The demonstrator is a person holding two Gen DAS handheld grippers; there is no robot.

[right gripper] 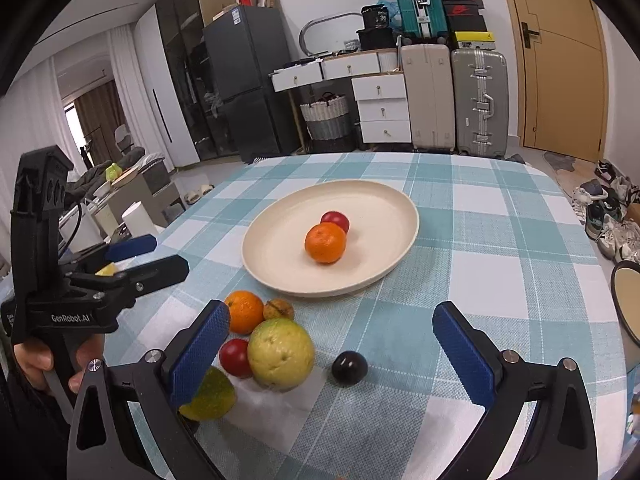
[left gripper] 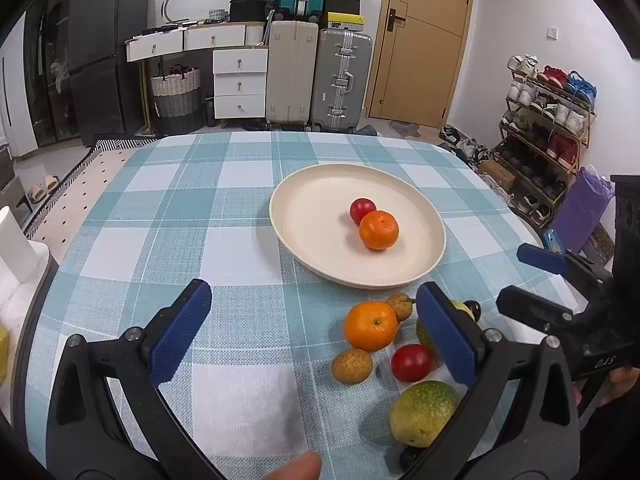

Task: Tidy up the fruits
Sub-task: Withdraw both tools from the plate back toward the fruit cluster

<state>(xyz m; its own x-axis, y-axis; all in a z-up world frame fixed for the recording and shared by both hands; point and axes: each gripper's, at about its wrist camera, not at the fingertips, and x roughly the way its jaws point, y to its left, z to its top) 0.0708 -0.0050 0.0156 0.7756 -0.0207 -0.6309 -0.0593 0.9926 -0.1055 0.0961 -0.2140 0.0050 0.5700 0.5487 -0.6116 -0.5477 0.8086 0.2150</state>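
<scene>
A cream plate (left gripper: 304, 208) (right gripper: 380, 208) holds a red tomato (left gripper: 362, 209) (right gripper: 337, 219) and an orange (left gripper: 379, 230) (right gripper: 325, 243). In front of it on the checked cloth lie another orange (left gripper: 371, 325) (right gripper: 244, 311), two small brown fruits (left gripper: 352, 366) (right gripper: 279, 309), a red tomato (left gripper: 412, 362) (right gripper: 235, 357), a pale guava (right gripper: 280, 354), a green-yellow fruit (left gripper: 422, 412) (right gripper: 212, 396) and a dark plum (right gripper: 349, 367). My left gripper (left gripper: 316, 332) (right gripper: 168, 256) hangs open and holds nothing, left of the pile. My right gripper (right gripper: 332, 354) (left gripper: 520, 280) is open and holds nothing, above the guava and plum.
A second round dish (right gripper: 626, 304) sits at the table's right edge. A white cylinder (left gripper: 12, 248) stands beyond the left edge. A person's hand (right gripper: 36, 360) grips the left tool. Suitcases, drawers and a shoe rack (left gripper: 548, 140) stand beyond the table.
</scene>
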